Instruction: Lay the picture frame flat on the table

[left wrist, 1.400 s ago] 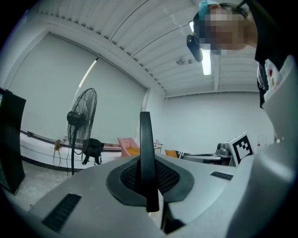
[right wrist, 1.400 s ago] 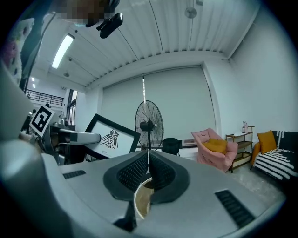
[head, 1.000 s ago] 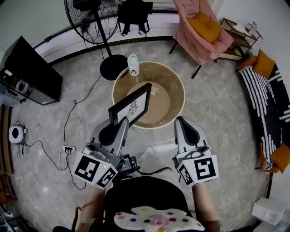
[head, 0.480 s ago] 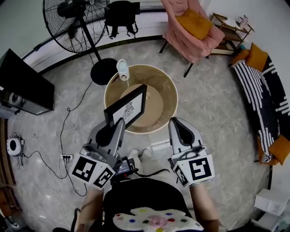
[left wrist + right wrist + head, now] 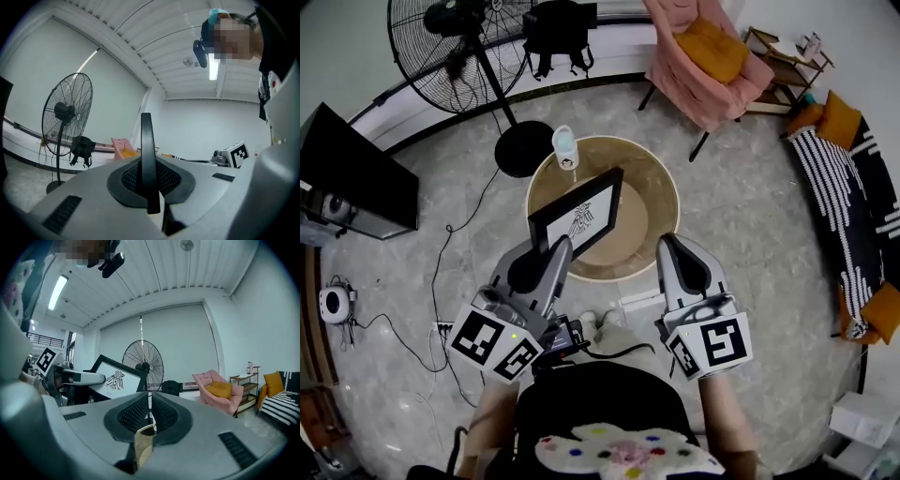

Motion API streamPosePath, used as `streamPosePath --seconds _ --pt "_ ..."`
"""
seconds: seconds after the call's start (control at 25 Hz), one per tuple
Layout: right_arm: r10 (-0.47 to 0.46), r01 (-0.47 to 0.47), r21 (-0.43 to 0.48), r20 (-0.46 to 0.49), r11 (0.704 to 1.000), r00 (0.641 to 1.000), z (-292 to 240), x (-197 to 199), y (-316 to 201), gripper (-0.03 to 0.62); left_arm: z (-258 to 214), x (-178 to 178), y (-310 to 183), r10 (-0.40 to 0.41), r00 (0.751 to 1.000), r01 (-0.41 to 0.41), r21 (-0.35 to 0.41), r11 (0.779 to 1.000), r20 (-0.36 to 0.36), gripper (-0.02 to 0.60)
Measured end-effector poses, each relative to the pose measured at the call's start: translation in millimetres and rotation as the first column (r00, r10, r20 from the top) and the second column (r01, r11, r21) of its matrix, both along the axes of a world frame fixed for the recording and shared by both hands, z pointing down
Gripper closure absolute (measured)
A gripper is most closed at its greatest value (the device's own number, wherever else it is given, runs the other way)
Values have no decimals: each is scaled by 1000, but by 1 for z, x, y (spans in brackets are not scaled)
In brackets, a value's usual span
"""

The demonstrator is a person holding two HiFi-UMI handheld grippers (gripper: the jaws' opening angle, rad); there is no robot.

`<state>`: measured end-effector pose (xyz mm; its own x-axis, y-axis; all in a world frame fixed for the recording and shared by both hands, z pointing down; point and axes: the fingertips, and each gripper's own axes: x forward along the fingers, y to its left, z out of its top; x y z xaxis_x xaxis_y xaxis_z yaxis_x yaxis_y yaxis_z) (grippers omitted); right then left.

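The black picture frame, white inside with a dark insect print, is tilted up on edge above the near left part of the round wooden table. My left gripper is shut on its lower edge. In the left gripper view the frame shows edge-on, pinched between the dark pads of that gripper. My right gripper hovers at the table's near right rim, shut and empty. In the right gripper view its pads meet, and the frame appears at the left.
A white bottle stands on the table's far left rim. A standing fan, a black backpack and a pink armchair lie beyond. A black screen is at the left, cables run over the floor, and a striped sofa is at the right.
The head camera has swayed, so the whole scene shifts. The frame stays in the left gripper over the table's near left side. The right gripper remains shut beside it.
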<state>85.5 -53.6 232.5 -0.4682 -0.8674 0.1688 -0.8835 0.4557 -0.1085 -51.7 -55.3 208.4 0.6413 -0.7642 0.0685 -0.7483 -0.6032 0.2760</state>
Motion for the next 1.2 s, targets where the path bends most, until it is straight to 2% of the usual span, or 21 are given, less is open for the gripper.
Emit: streamPosePath --seconds 0.24,0.4,0.8,1.0,1.2 --pt "-14 13 32 32 999 999 -8 -13 -14 556 2 -1 -9 54 998 -55 -15 998 -30 552" --pt "-38 38 5 33 999 999 1 -14 -17 553 3 2 -10 103 992 -105 -28 994 -75 552" --pt "-106 110 -27 115 994 988 1 -24 -22 450 -1 14 -3 224 955 -238 -50 970 -197 552" --pt "-113 124 -53 181 991 977 4 -24 -24 448 -2 15 0 267 933 -287 -54 956 -243 551" --pt "-121 143 -69 251 987 960 4 -21 -22 450 0 17 4 289 925 -311 -54 949 -249 551"
